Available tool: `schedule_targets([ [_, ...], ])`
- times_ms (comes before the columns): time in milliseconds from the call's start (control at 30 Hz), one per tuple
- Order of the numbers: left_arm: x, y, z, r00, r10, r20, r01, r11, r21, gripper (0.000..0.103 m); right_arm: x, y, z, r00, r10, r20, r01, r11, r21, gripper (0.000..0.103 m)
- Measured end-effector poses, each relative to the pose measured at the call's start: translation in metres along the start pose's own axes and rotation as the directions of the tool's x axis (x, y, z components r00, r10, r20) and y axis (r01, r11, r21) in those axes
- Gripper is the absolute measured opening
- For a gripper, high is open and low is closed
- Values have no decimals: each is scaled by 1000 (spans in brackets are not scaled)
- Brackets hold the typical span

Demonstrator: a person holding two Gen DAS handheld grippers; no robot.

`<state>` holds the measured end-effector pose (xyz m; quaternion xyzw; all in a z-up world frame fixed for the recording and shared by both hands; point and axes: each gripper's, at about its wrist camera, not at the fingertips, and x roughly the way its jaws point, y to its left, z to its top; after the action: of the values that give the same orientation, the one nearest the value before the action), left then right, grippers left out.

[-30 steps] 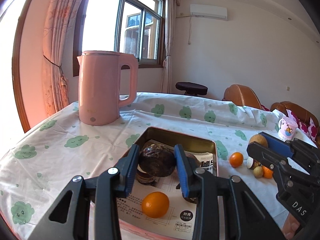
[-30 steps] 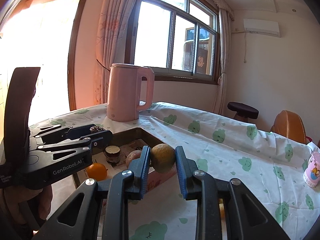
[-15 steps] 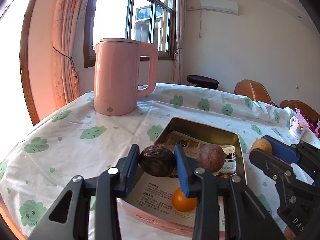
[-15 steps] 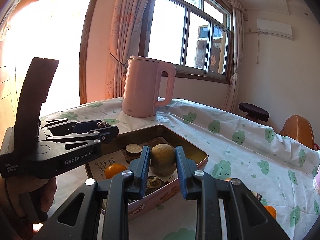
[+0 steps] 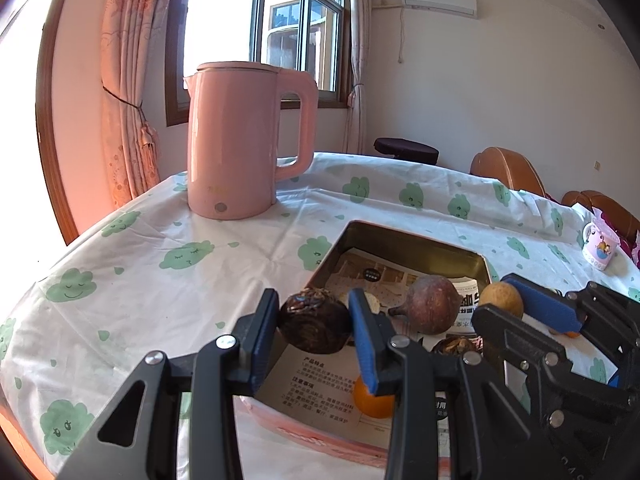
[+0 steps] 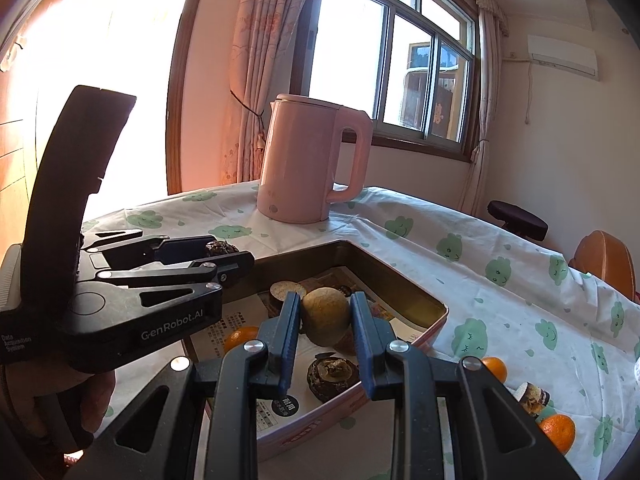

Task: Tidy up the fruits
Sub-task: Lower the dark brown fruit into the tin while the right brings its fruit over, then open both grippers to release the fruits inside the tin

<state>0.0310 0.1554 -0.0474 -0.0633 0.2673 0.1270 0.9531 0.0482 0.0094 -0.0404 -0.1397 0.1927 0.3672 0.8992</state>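
Left wrist view. Left gripper clenched on a dark fruit, blue pads pressed to both its flanks. Carried off since a second ago: then held low inside the tin over the paper, now raised at the tin's near-left edge, partly over the cloth. Looks like a removal from the tin or a re-siting, not a drop; cannot tell which. Squat and rounded, long axis running side to side between the pads, wrinkled crown tipped up and toward the kettle. Inside the tin: a reddish fruit with its stub pointing left, an orange low by the near wall. Right gripper seen at the right edge, a tan fruit in its grip.

Right wrist view. Right gripper clamped on the tan fruit. Brought in from outside the tin's rim a second ago to a spot above the lining paper of the tin now; release likely next. Near-round, slightly taller than wide, no clear pointing end visible. Below it, a dark husked fruit; a cut piece behind. Two oranges and another piece left out on the cloth, so sorting unfinished. Left gripper at left, dark fruit peeking between its tips.
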Motion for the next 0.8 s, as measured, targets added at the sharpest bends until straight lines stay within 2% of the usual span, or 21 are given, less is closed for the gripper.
schedule_targets([
  [233, 7, 0, 0, 999, -16, -35, 16, 1000, 0, 38, 13, -1, 0, 998, 8, -66, -8, 1000, 9, 28],
  [800, 15, -6, 0, 996, -37, -81, 38, 999, 19, 38, 25, -4, -1, 990, 27, -135, -24, 999, 24, 28],
])
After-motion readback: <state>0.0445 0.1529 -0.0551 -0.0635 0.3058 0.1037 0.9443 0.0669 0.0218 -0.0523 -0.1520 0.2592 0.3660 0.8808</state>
